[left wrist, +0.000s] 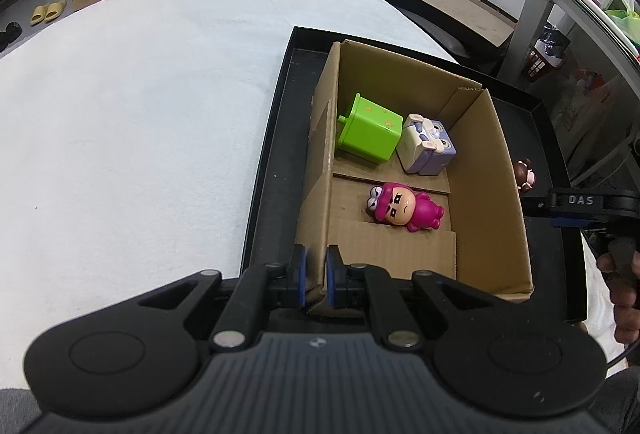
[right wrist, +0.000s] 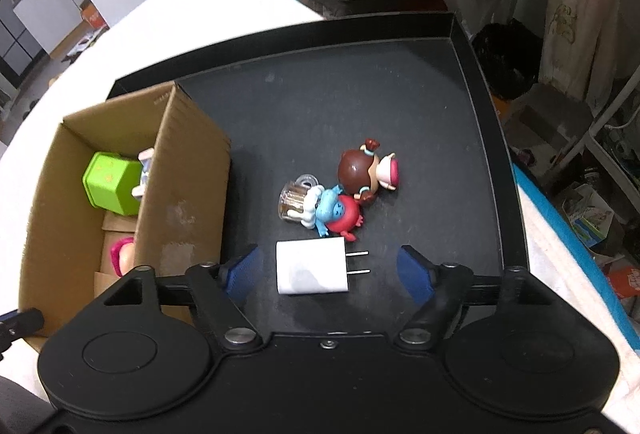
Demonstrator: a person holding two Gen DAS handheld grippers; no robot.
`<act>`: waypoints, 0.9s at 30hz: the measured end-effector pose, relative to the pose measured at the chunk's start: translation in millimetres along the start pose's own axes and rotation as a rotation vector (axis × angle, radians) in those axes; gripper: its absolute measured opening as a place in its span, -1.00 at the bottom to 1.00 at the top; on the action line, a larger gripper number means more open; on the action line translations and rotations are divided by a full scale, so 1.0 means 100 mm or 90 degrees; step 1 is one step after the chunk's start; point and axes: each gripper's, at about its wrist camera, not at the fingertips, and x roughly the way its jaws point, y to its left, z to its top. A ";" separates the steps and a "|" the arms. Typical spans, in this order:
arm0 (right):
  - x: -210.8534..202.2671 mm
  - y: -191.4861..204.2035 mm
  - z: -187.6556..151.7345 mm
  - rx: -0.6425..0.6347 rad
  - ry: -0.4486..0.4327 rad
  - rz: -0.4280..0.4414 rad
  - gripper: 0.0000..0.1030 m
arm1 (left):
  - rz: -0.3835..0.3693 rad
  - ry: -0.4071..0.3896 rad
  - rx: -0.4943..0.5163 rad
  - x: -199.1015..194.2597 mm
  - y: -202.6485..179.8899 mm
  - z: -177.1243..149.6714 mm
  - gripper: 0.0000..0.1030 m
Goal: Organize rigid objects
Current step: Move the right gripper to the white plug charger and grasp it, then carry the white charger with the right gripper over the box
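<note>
A white plastic plug-in charger [right wrist: 311,266] with two metal prongs lies flat on the floor of the shallow black tray [right wrist: 400,82], between the blue pads of the right gripper [right wrist: 330,270], which stand spread to either side of it without touching. Just beyond it lie a blue-and-red toy figure [right wrist: 336,212], a small clear jar [right wrist: 292,200] and a brown-haired doll [right wrist: 366,170], huddled together. To their left in the same tray stands an open brown cardboard box [left wrist: 496,170] holding a lime-green plastic cube [left wrist: 370,130], a lilac-and-white blocky toy [left wrist: 428,146] and a pink doll figure [left wrist: 404,206]. The left gripper [left wrist: 316,276] pinches the box's near left wall, pads pressed onto the cardboard. The tray rests on a white cloth-covered table [left wrist: 160,114].
</note>
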 end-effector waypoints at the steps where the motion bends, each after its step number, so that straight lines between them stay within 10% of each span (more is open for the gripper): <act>1: 0.03 0.00 0.00 0.001 0.004 -0.001 0.43 | -0.001 0.000 0.000 0.00 0.00 0.00 -0.82; 16: 0.41 0.19 -0.05 -0.068 0.056 -0.062 0.17 | 0.001 0.003 0.006 0.00 -0.02 0.02 -0.82; 27: -0.04 0.27 -0.10 -0.081 -0.007 -0.034 0.17 | 0.015 0.004 0.015 0.02 -0.06 0.02 -0.82</act>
